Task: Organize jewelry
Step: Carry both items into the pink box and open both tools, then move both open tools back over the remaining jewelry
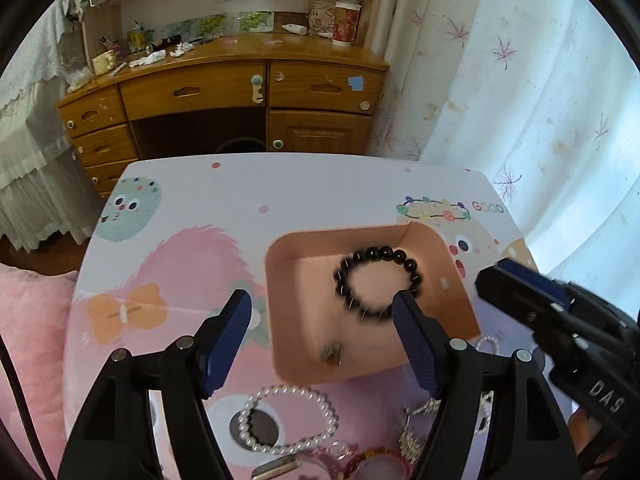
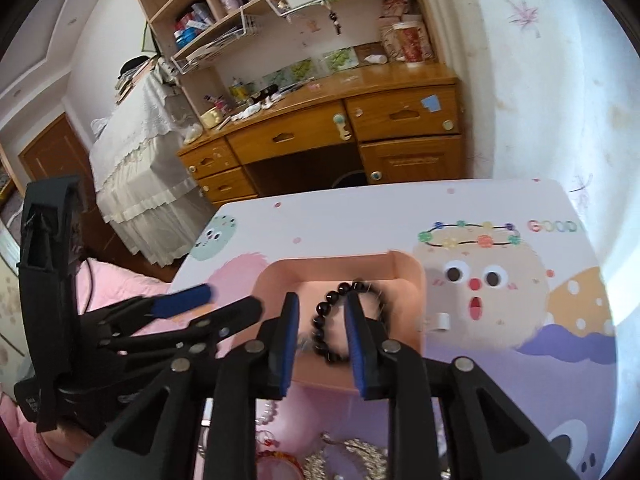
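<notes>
A black bead bracelet (image 1: 378, 282) lies blurred inside a peach tray (image 1: 304, 280) on the cartoon-print table; it also shows in the right wrist view (image 2: 326, 324). A small metallic piece (image 1: 332, 353) lies in the tray too. My left gripper (image 1: 324, 308) is open, its fingers straddling the tray's left part. My right gripper (image 2: 322, 312) is open above the tray (image 2: 404, 320), with the bracelet between and below its fingers. The right gripper also shows at the right of the left wrist view (image 1: 520, 280).
A white pearl bracelet (image 1: 288, 420), silver chains (image 1: 416, 436), a red bangle (image 1: 376, 464) and a watch (image 1: 276, 468) lie at the table's near edge. A small white ring (image 2: 442, 322) lies right of the tray. A wooden desk (image 1: 224, 96) stands behind; pink bedding (image 1: 28, 320) lies left.
</notes>
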Tool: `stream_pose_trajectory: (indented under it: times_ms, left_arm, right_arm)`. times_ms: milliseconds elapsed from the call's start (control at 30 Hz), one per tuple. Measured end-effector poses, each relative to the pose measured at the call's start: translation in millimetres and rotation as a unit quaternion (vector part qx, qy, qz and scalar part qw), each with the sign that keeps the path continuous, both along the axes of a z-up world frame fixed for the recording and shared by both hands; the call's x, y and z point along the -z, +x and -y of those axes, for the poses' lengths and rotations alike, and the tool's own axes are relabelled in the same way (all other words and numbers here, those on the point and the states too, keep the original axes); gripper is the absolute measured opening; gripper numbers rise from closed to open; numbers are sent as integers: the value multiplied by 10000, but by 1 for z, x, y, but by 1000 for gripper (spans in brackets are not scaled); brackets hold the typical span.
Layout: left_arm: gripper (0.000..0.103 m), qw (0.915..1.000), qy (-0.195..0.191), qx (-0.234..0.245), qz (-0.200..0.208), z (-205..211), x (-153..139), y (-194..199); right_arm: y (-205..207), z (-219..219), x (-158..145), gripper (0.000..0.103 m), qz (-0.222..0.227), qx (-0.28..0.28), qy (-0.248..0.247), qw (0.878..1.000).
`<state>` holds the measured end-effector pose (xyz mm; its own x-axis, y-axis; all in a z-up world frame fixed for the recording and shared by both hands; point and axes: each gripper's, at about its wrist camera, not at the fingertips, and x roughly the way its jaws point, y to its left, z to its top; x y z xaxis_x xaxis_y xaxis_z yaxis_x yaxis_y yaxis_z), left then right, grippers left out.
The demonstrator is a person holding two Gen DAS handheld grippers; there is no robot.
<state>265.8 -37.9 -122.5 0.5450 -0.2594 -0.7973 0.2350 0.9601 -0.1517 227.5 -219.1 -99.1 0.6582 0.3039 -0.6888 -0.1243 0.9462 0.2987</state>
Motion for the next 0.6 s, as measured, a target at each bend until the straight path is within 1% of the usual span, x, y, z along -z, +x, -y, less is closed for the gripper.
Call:
stream_pose_trajectory:
  times_ms: [33, 67, 200, 233, 267, 300, 400, 533, 600]
  left_arm:
    - [71, 10000, 30, 24, -28, -2, 1, -3]
    - [71, 9999, 97, 24, -65, -4, 2, -6]
    - [72, 9989, 393, 61, -258, -9, 10, -23]
    - [73, 9985, 442, 76, -329, -11, 12, -29]
    - [77, 9981, 469, 85, -386, -12, 15, -33]
    - [79, 9976, 503, 87, -474, -13, 18, -39]
    - [80, 9957, 573, 81, -726, -18, 28, -55]
    - [81, 9887, 956, 50, -1153, -20, 45, -79]
    - [81, 9848, 1156, 108, -1293, -20, 52, -92]
  right_arm:
    - [-4, 1, -1, 39, 6, 30, -40, 10000]
    - [-7, 3, -1, 42, 4, 51, -67, 10000]
    - [-24, 7, 2, 50, -115, 166, -278, 9994]
    - [-29, 8, 4, 52, -153, 187, -331, 9992]
    - [-36, 8, 7, 54, -209, 214, -394, 9988]
    - [-43, 9, 11, 55, -285, 240, -452, 9983]
    - [-62, 11, 22, 56, -587, 298, -571, 9962]
    - [-81, 11, 38, 57, -1046, 299, -736, 9913]
    - [-92, 7, 46, 57, -1282, 210, -956, 9869]
